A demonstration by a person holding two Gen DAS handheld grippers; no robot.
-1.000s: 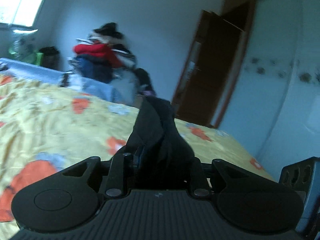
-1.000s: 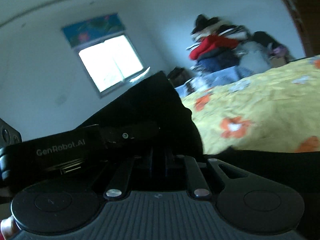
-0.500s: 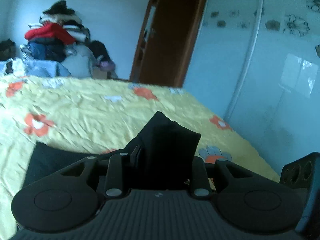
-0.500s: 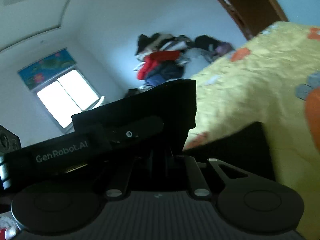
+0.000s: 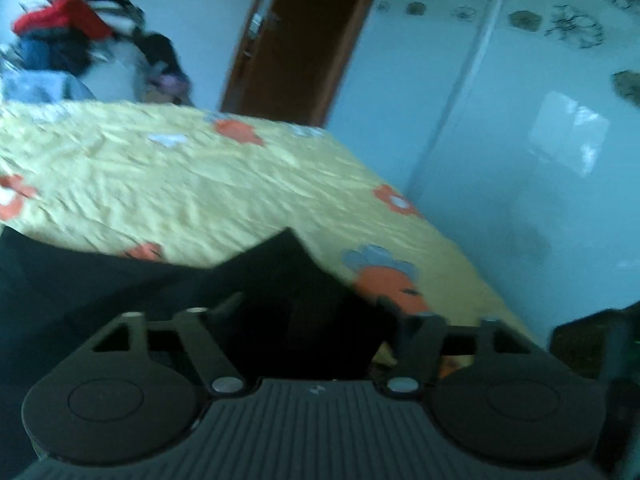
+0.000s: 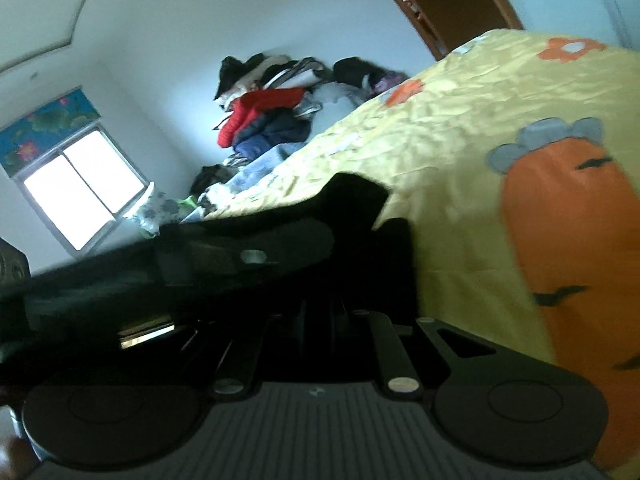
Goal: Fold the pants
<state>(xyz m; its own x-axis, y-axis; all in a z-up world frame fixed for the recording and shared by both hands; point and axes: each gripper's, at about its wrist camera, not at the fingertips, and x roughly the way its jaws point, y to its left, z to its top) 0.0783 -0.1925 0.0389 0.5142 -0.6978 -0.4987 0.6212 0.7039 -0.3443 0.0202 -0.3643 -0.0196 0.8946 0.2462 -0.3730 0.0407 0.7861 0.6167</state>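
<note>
- Left gripper (image 5: 316, 320): the jaws are opening. A peaked corner of the black pants (image 5: 280, 264) lies between the two fingers, and the fingers stand clear of the cloth on both sides.
- Right gripper (image 6: 320, 312): the jaws are pressed together and pinch a fold of the pants (image 6: 352, 196) (the fingertips themselves are lost in dark cloth, so the exact contact line cannot be told).
- Pants, location: they lie on the yellow bedspread (image 5: 200, 184) near its front edge. In the left wrist view the dark fabric spreads flat to the left of the gripper; in the right wrist view one corner stands up above the closed jaws.
- Bedspread pattern: orange flowers and a large orange carrot (image 6: 568, 240) just beside the right gripper.
- Background: a pile of clothes (image 6: 272, 112) beyond the far side of the bed, a brown door (image 5: 304, 40), a bright window (image 6: 80, 192).
</note>
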